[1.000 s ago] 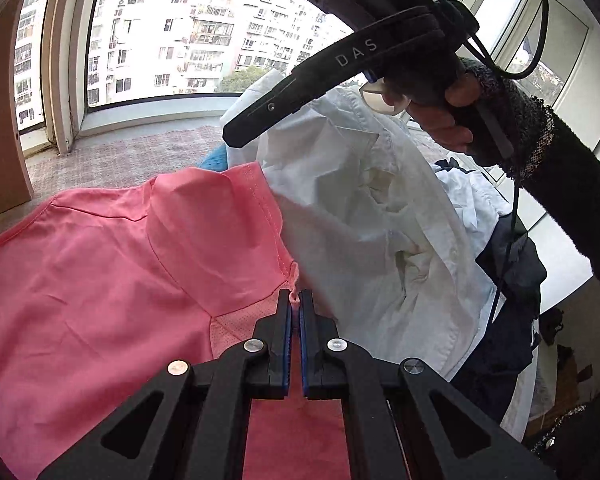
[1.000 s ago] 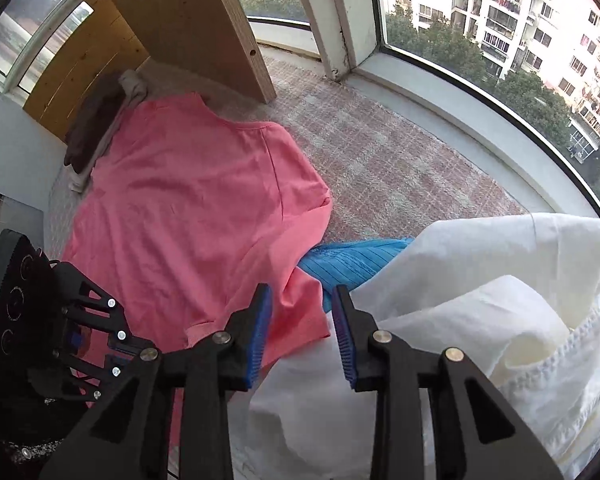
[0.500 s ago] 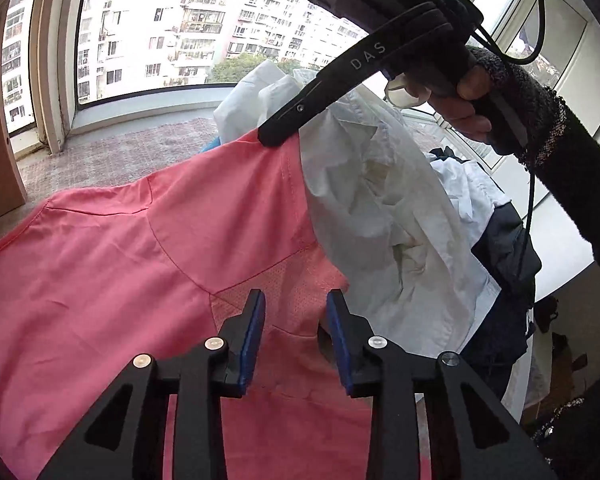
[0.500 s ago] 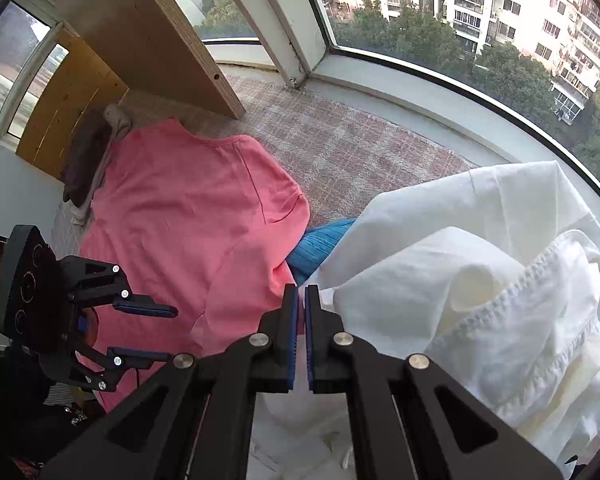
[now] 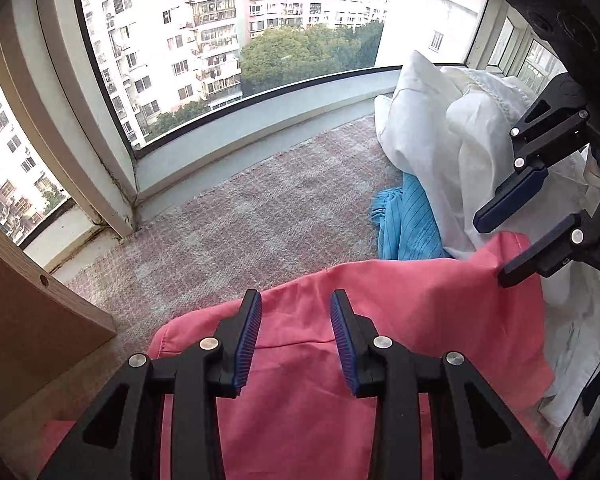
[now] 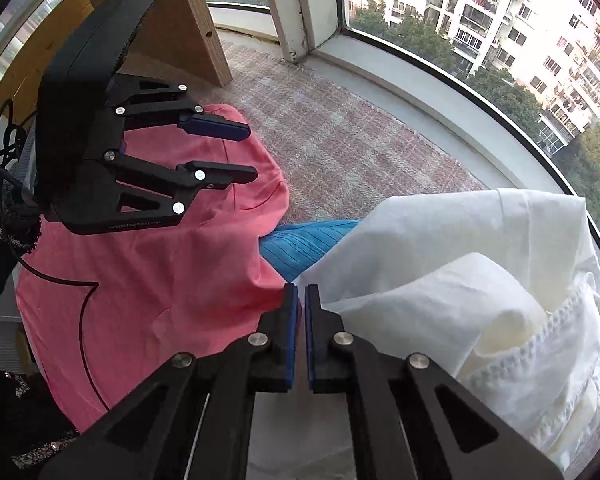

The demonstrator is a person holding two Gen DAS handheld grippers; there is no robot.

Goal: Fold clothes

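The thin, limp coral-pink fabric garment [image 5: 380, 360] lies spread on the checked woven mat [image 5: 260, 208], so take it by hems or corners. The right hand-held gripper [image 6: 301, 300] pinches its edge (fingers closed); the left hand-held gripper [image 5: 296, 320] hangs open above.

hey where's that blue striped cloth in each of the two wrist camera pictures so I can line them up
Left wrist view: the blue striped cloth sits right of centre, beside the white laundry pile, above the pink shirt.
Right wrist view: it shows at centre, wedged between shirt and pile.
Shared landmark: the corner window post.
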